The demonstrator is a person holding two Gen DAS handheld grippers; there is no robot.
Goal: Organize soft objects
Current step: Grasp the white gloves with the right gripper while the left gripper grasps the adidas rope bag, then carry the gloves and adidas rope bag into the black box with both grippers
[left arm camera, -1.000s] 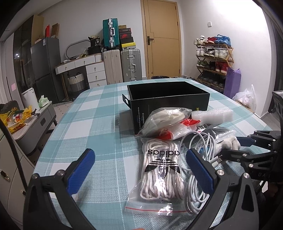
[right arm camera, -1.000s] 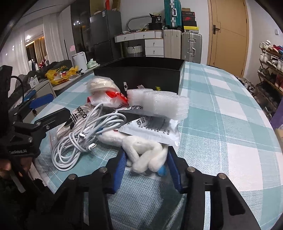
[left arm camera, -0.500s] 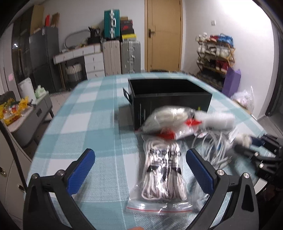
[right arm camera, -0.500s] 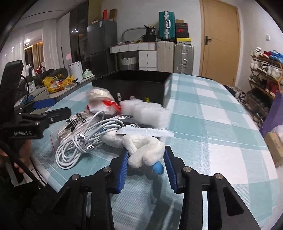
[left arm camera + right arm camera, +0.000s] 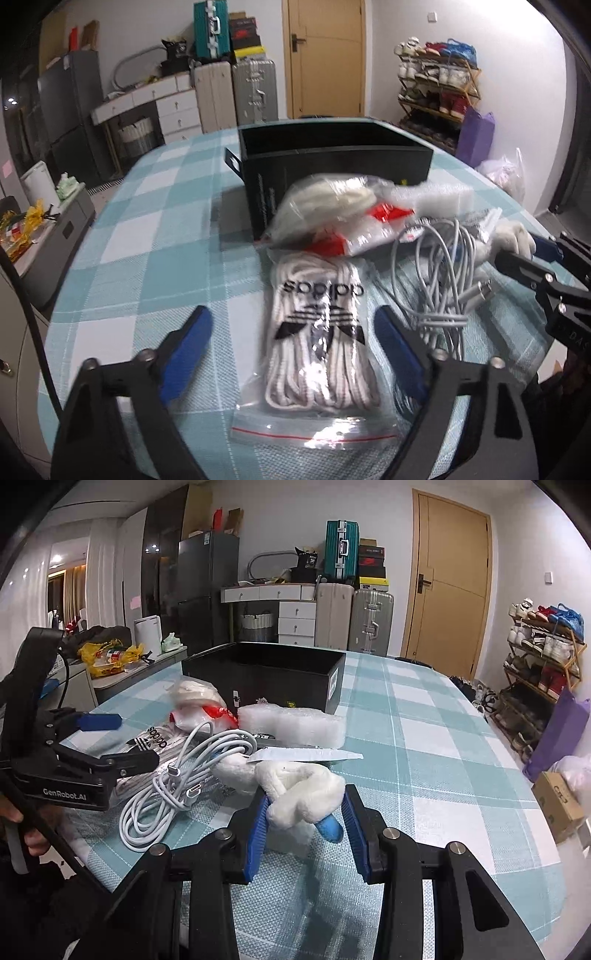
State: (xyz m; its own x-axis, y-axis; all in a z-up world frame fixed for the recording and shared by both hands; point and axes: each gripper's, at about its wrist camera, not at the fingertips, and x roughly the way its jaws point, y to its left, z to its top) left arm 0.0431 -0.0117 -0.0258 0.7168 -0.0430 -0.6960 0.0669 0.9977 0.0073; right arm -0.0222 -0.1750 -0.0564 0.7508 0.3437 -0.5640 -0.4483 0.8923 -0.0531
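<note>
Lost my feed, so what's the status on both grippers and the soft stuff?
Right gripper shut on white plush toy. Left gripper closing around bagged laces, pads not touching. Black box open; cable alongside.

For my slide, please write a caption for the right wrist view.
Right gripper clamps a white plush toy beside coiled white cables, before an open black box.

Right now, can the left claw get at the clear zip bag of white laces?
Probably yes. The left claw straddles the clear zip bag of white laces, jaws closing but pads still clear; nothing lies on the bag's near end.
</note>
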